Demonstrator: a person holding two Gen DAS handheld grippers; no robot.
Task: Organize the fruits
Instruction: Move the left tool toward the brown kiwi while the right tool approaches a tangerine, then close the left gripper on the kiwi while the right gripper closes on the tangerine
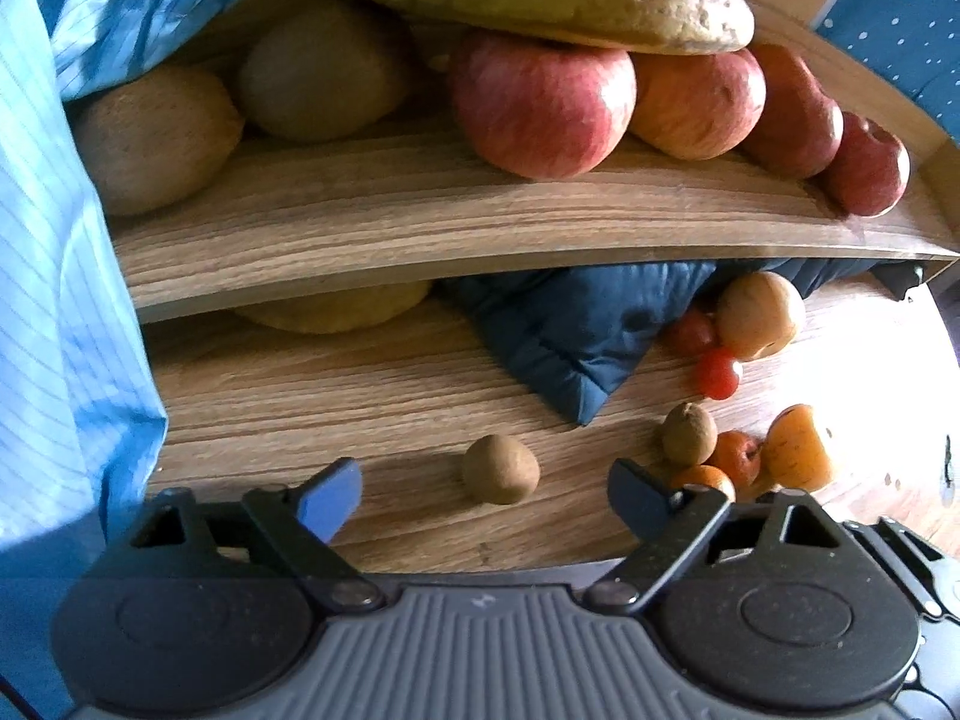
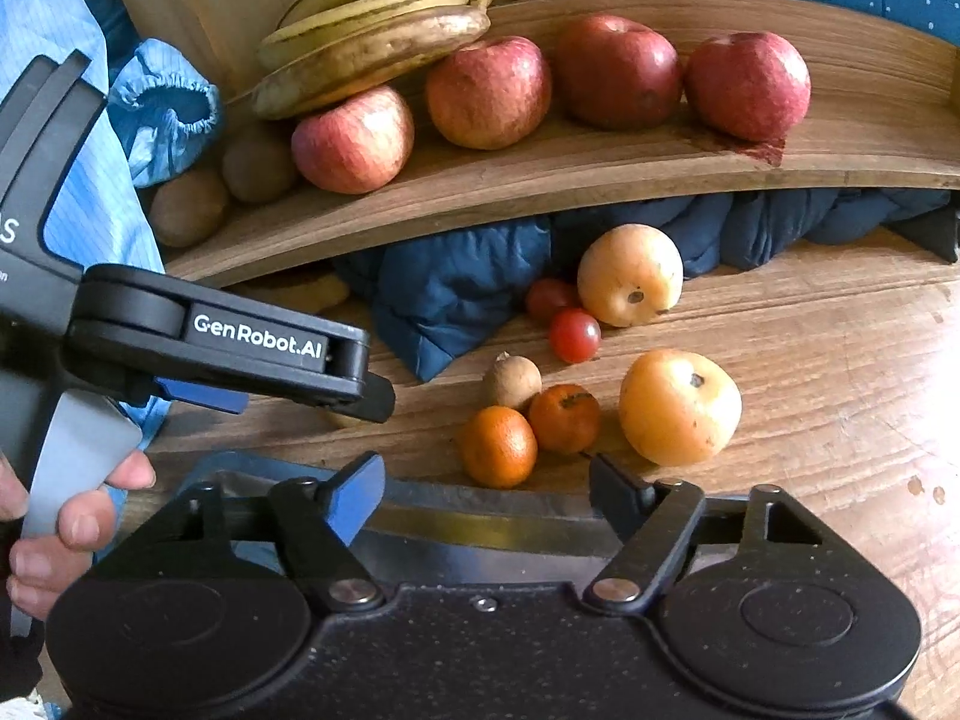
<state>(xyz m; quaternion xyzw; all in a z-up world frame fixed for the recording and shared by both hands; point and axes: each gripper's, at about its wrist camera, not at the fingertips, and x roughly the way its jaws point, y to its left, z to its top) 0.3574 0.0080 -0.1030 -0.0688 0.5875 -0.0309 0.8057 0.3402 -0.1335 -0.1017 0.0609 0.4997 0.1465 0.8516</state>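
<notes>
Small brown kiwi [image 1: 500, 468] lying alone between left claw's [image 1: 485, 489] spread jaws, unseen from right wrist, right claw [image 2: 486, 489] spread before orange tangerines [image 2: 499, 446].

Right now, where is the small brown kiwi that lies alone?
In the left wrist view, the lone kiwi lies on the wooden table, between the open jaws of the left gripper, left of the mixed fruit cluster.
</notes>
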